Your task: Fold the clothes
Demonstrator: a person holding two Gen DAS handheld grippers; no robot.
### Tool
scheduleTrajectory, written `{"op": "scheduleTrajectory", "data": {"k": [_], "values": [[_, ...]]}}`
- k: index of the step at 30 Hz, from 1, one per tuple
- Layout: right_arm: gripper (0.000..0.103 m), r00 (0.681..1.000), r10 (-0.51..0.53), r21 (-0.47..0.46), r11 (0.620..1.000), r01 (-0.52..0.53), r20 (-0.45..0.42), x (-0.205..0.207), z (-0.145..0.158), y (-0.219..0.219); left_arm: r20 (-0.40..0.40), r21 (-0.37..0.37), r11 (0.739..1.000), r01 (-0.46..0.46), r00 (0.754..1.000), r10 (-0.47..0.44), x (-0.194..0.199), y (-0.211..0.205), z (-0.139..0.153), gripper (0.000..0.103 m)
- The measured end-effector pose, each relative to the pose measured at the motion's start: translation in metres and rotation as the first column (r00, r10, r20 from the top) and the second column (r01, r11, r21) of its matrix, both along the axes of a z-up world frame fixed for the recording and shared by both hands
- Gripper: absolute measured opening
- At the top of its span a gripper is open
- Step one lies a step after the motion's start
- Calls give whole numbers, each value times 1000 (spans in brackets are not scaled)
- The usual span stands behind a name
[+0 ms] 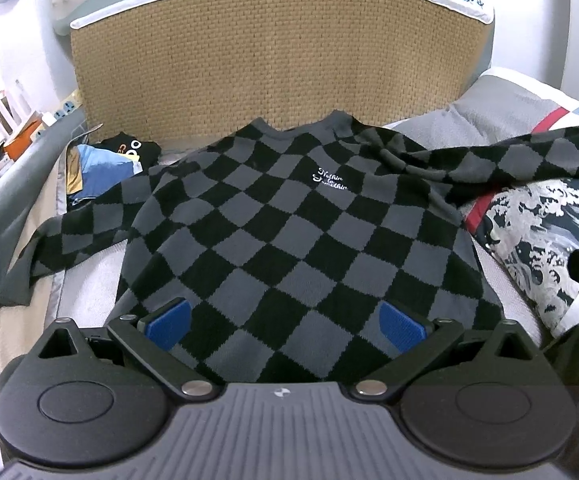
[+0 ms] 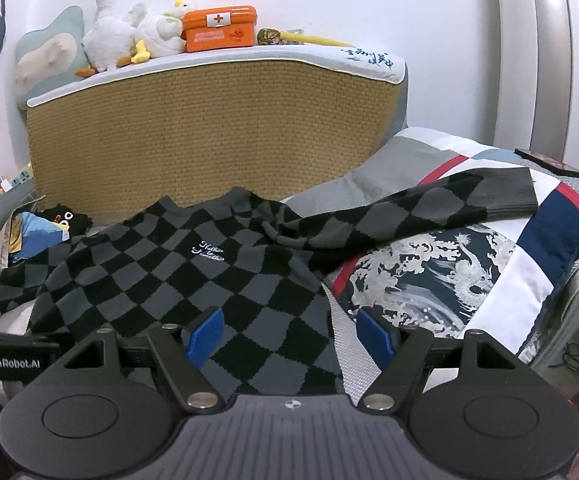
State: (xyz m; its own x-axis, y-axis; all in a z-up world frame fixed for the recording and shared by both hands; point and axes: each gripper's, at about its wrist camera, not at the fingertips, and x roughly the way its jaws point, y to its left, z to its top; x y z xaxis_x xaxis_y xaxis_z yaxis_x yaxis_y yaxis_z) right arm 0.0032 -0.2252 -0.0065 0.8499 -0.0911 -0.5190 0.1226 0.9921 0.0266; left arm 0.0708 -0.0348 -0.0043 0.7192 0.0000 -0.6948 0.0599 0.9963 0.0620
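From the left wrist I see the checkered sweater (image 1: 289, 232) spread flat below the woven headboard (image 1: 273, 56), unfolded — folding hasn't begun. My left gripper (image 1: 285, 322) hovers over its hem, jaws spread, empty.

From the right wrist, my right gripper (image 2: 289, 336) hangs over the sweater's hem corner, jaws wide, pinching nothing — next I'd gather the sleeve (image 2: 429, 204) inward.
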Motion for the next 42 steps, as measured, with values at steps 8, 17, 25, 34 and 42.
{"op": "scheduleTrajectory", "data": {"k": [8,17,25,34,42], "values": [[77,1000,-28,-20,999,28,5,12,6,-20,-3,-12,1000,21,1000,-21,17,-12,2,103],[77,998,-54,-13,998,54,-14,25,12,-34,-17,-25,997,69,997,-69,48,-36,14,103],[77,996,-68,22,997,69,-51,39,7,-49,54,-14,977,214,976,-213,78,-82,43,103],[77,996,-32,49,998,36,-88,43,-8,-73,59,-46,947,319,947,-317,108,-136,52,103],[77,987,54,73,996,-43,-150,48,-42,-88,59,-92,921,378,926,-374,126,-170,48,103]]}}
